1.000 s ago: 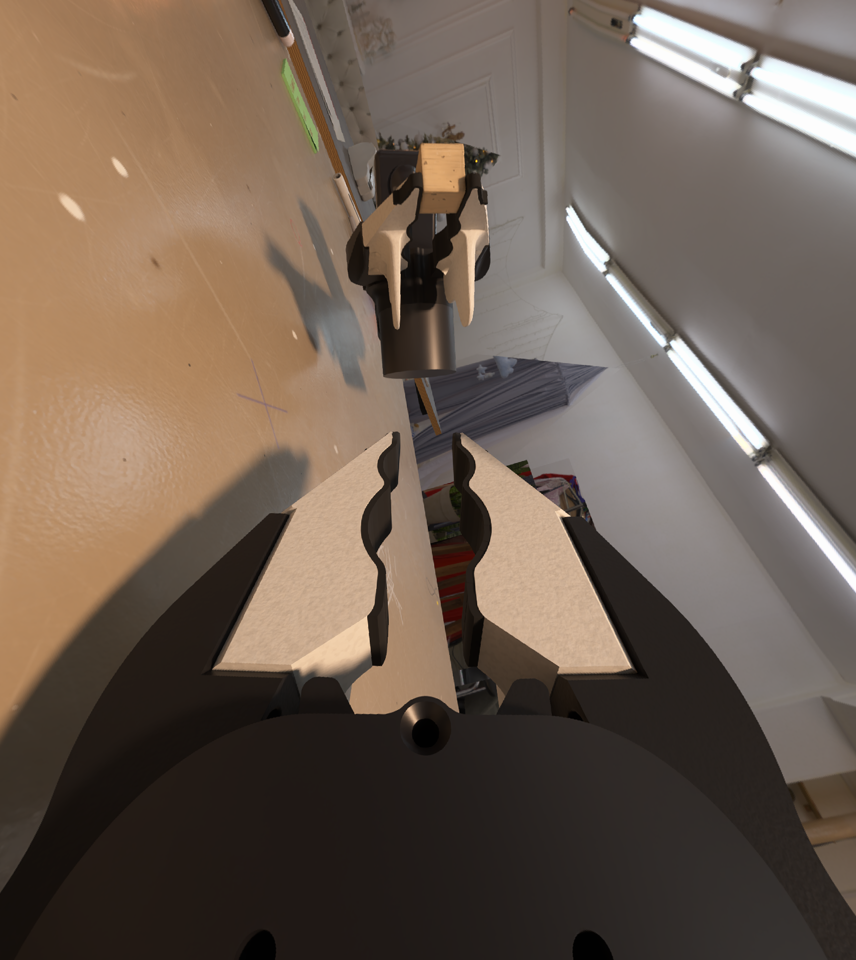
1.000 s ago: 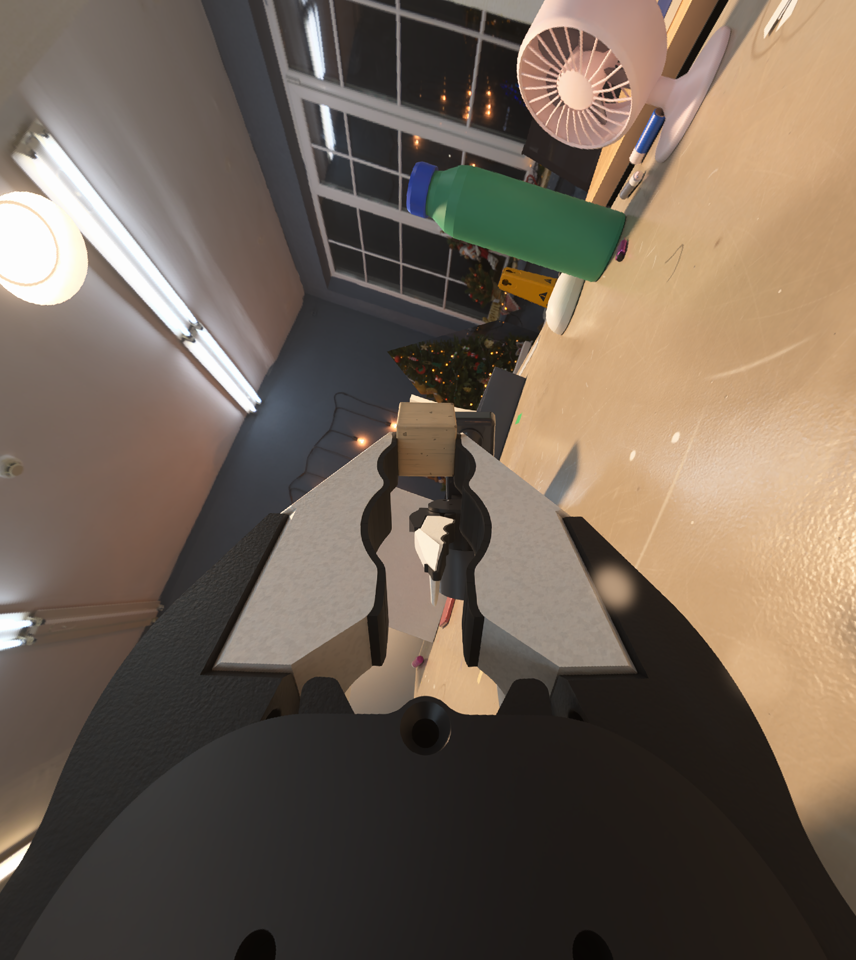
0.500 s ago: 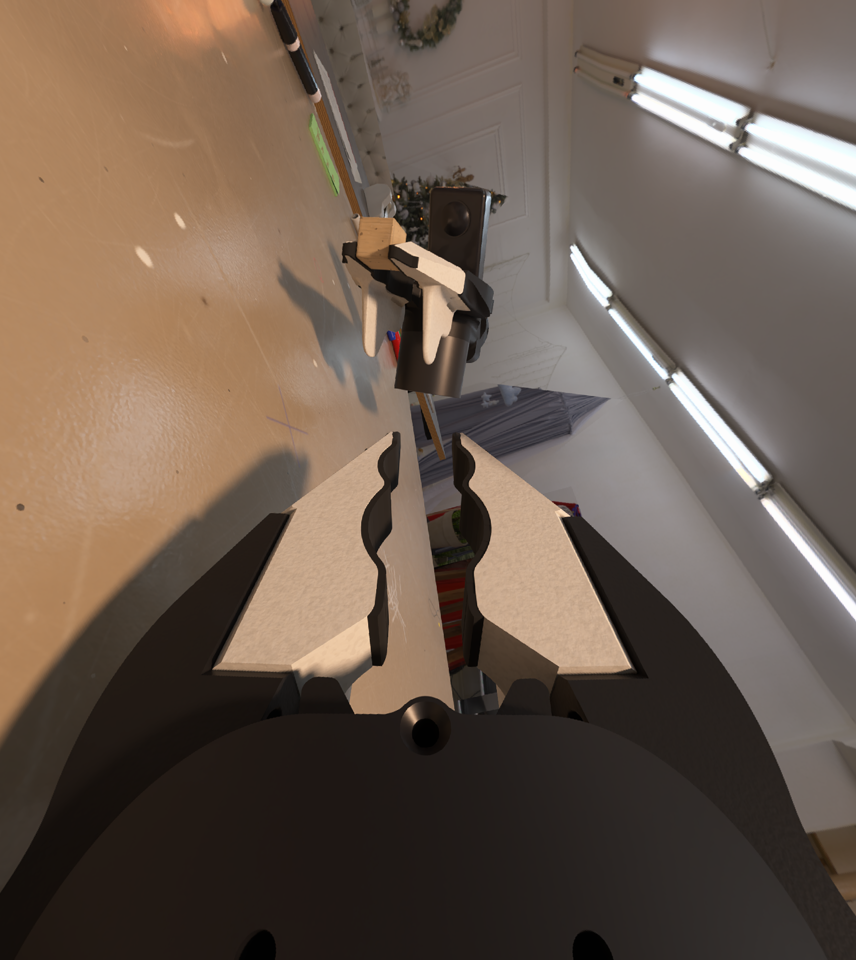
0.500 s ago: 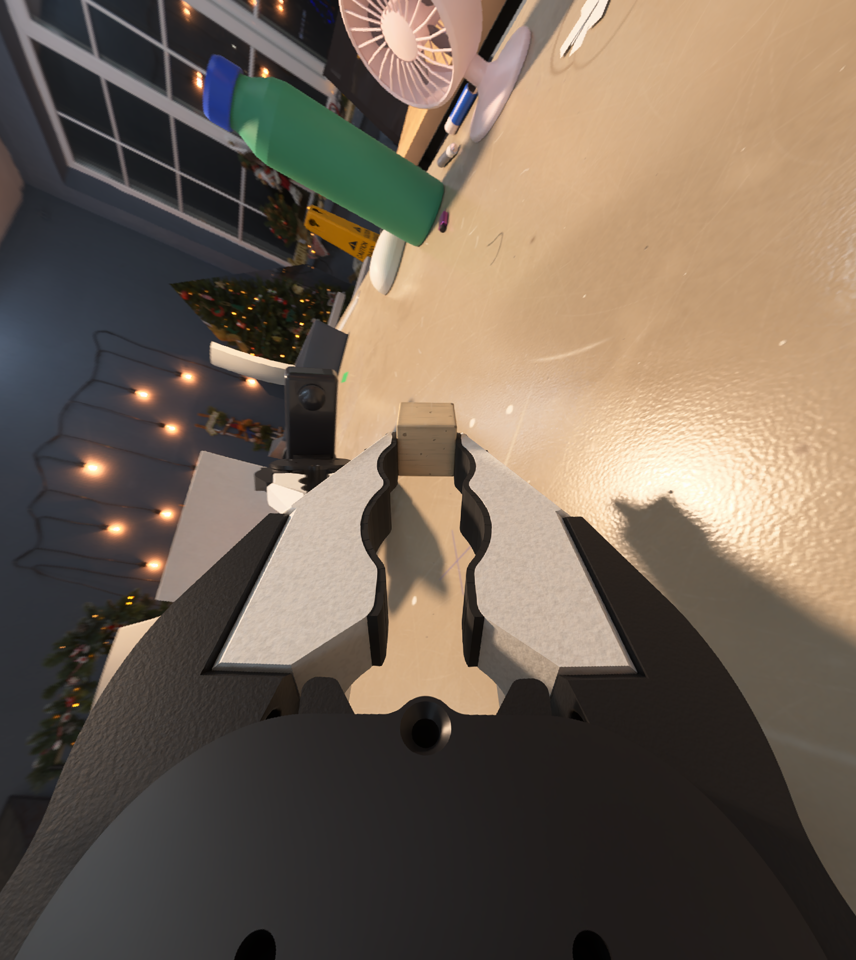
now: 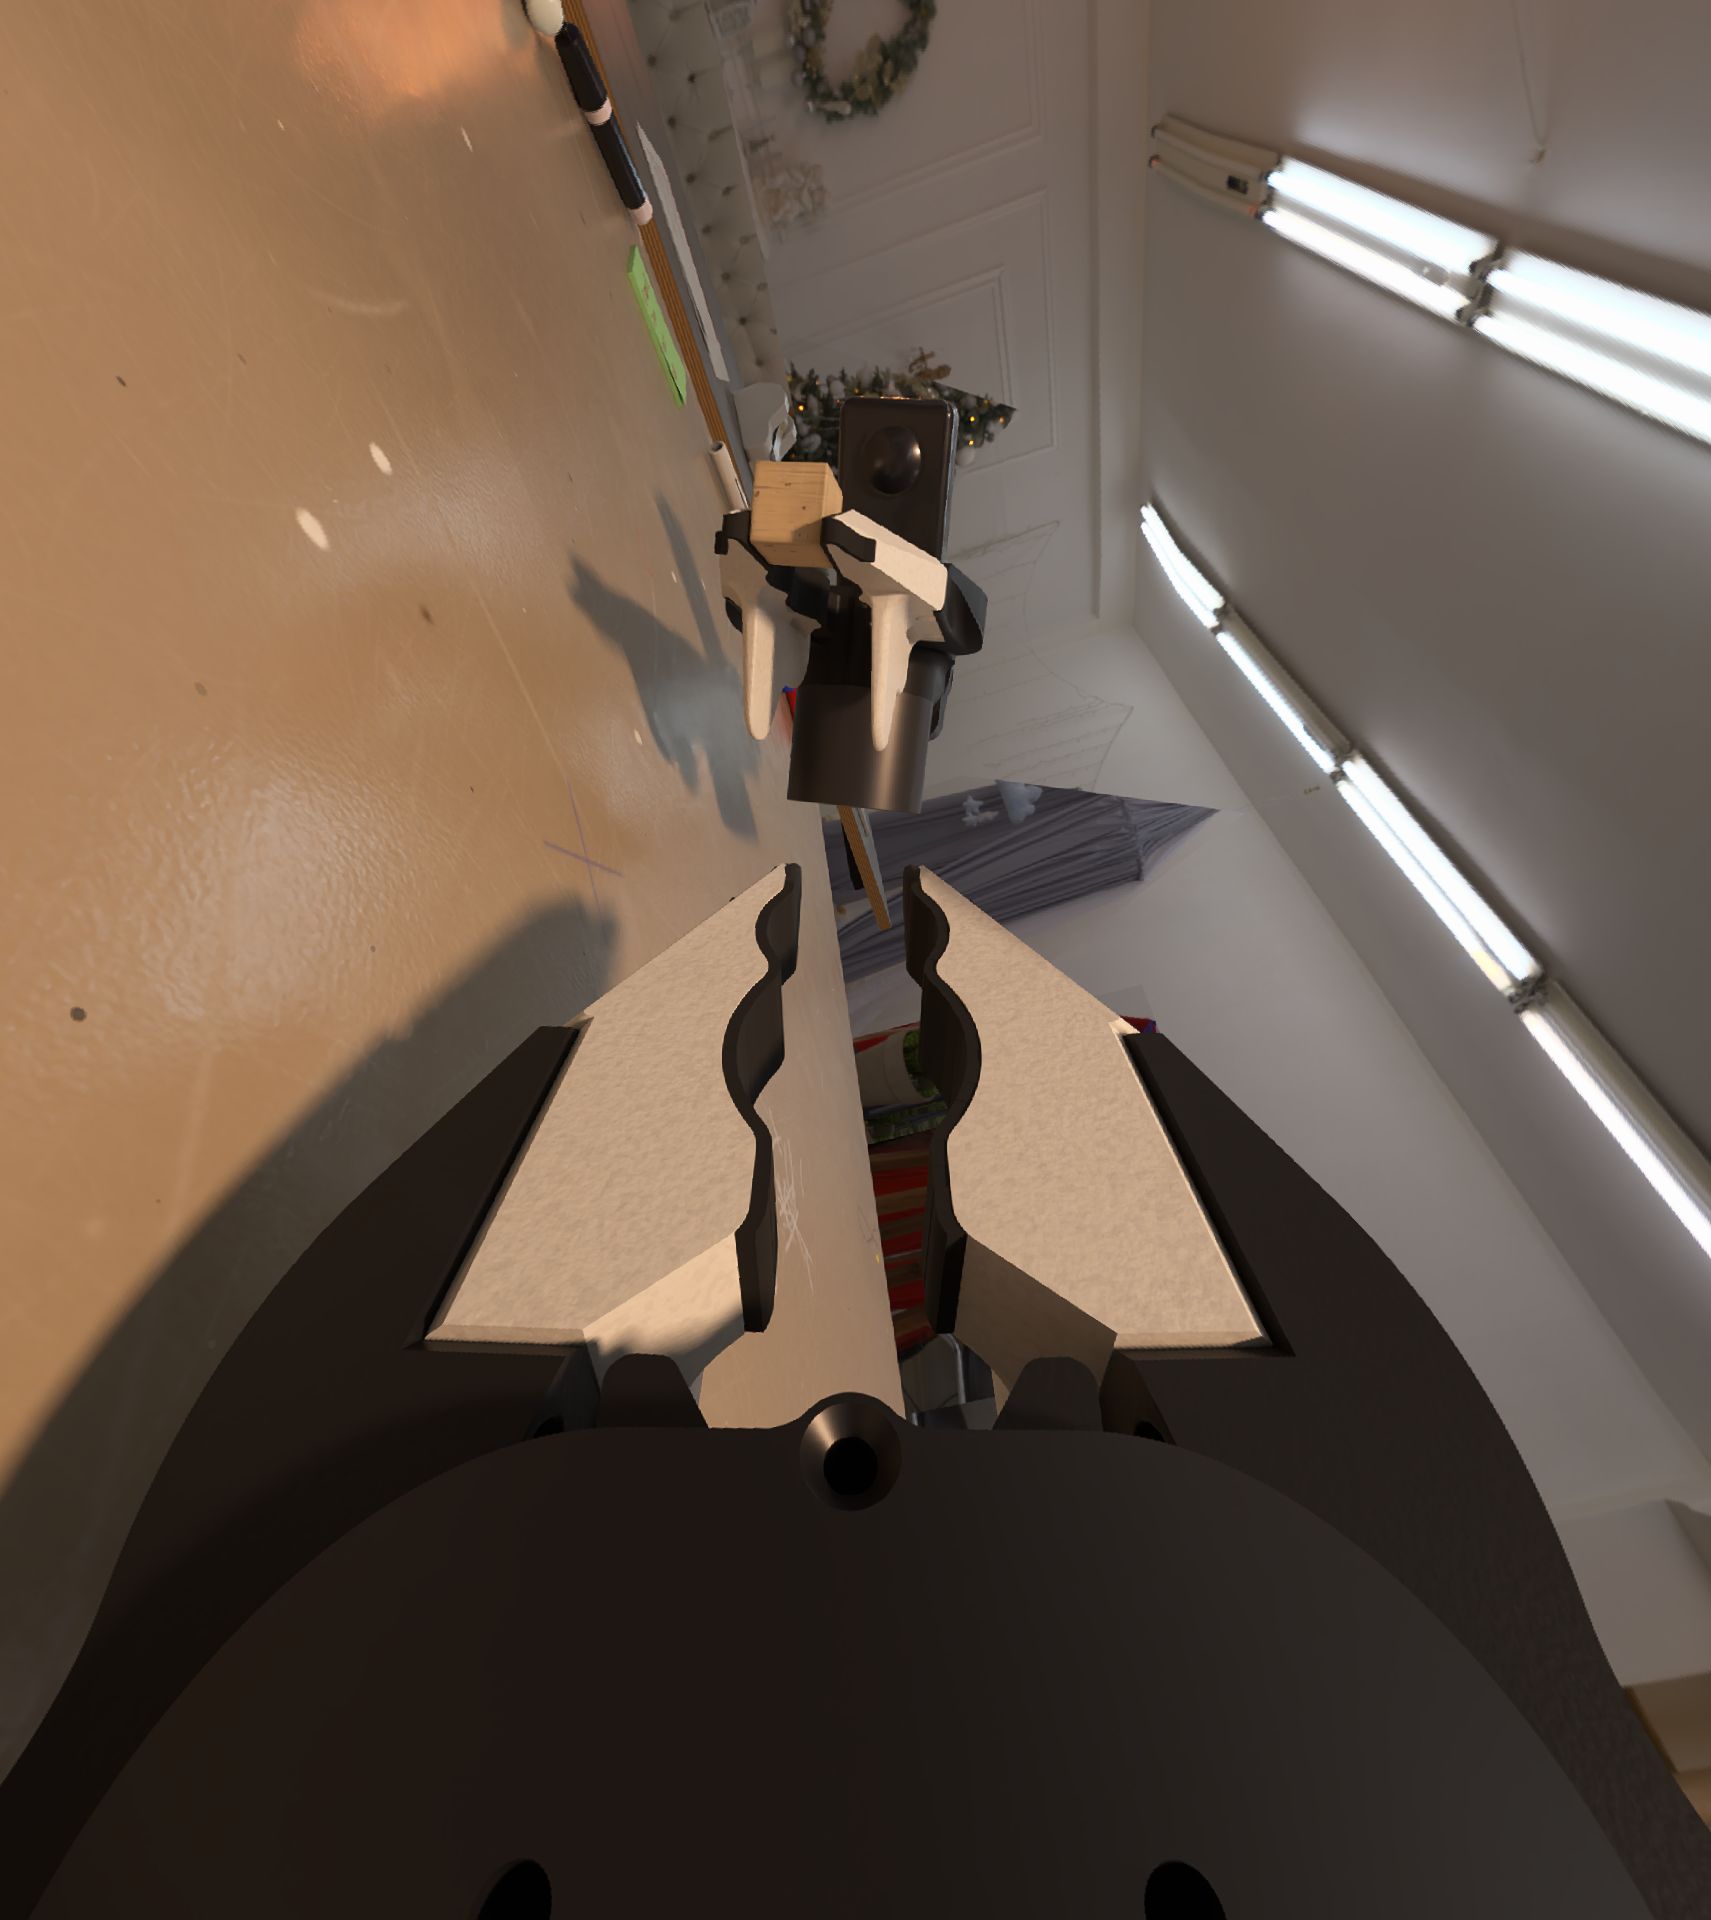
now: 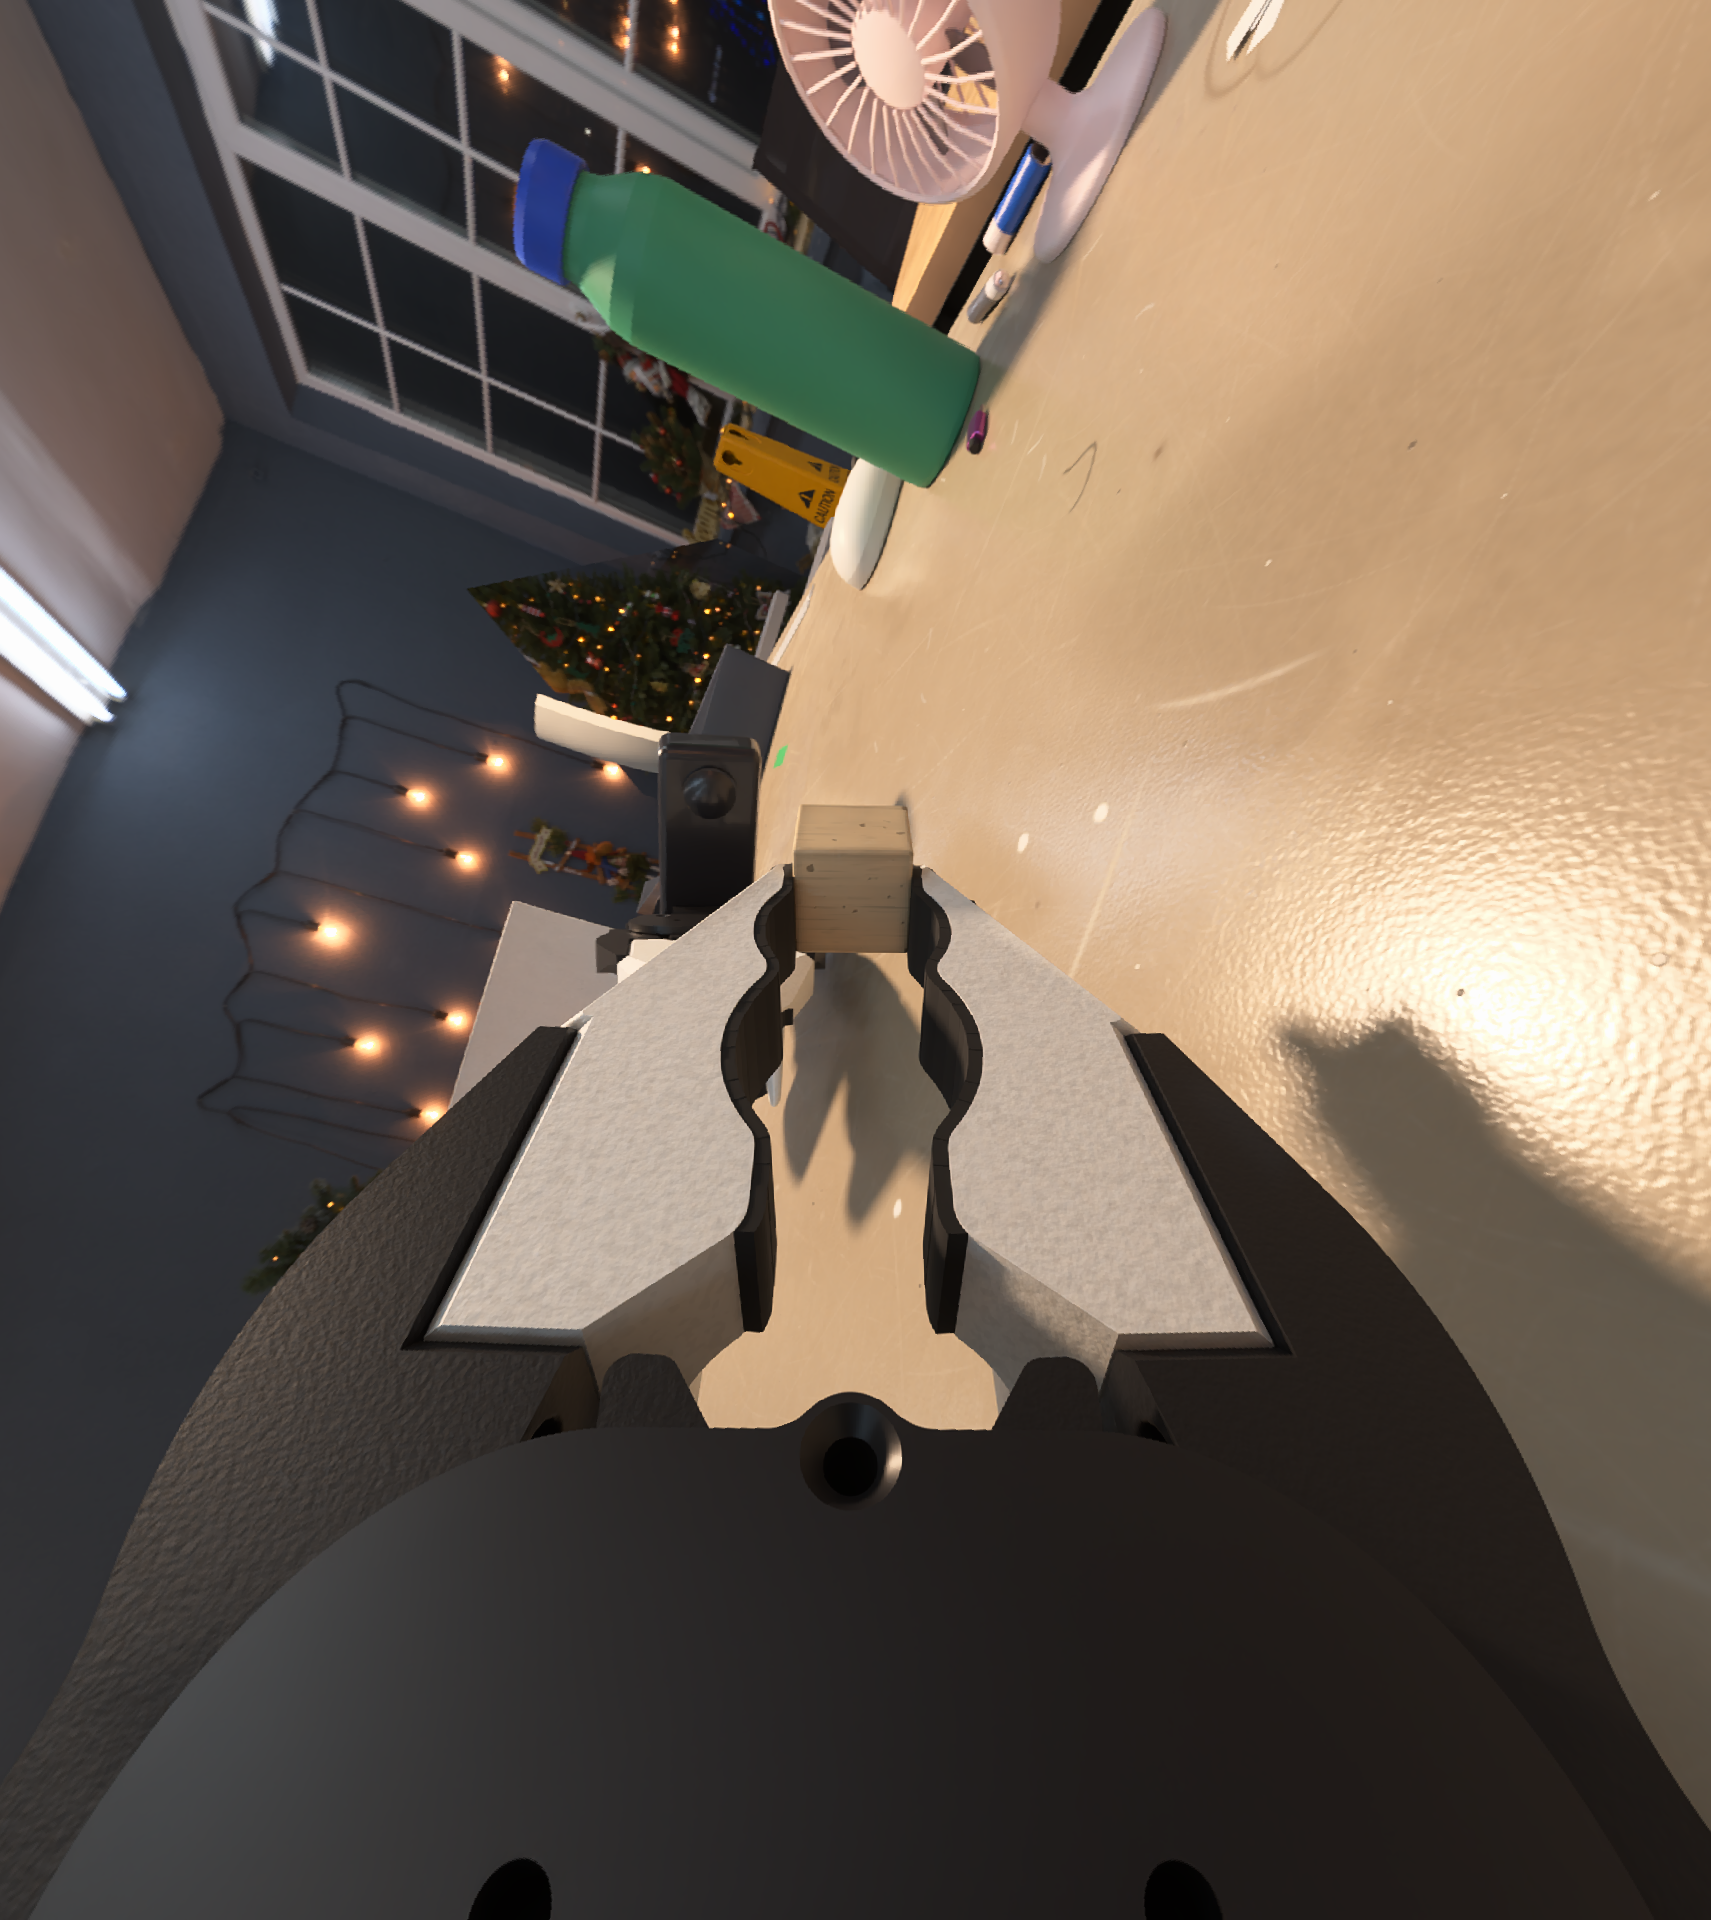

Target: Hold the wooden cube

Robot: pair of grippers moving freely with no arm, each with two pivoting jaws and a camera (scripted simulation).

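The wooden cube sat pinched between the very tips of the right hand-held gripper, one jaw flat against each of two opposite faces, with more than half the block standing out past the tips. Seen from the left wrist view, the wooden cube was clear of the worktop, off its surface and near its far edge. Measured from the cube, the green bottle and the pink fan stood well apart, farther along the worktop.

The left hand-held gripper held nothing; its jaws stood a narrow gap apart, well short of the cube.

The block looked like a small, light piece of plain wood: stiff, not fragile, with flat dry faces that should give the pads fair friction. Its weight seemed unlikely to trouble the grip. The weaker point was probably the shallow bite, since a hold only at the tips could let the cube pivot or slide out if the gripper tilted. Seating the flat faces deeper between the jaws, centred on the block, would likely hold it more surely.
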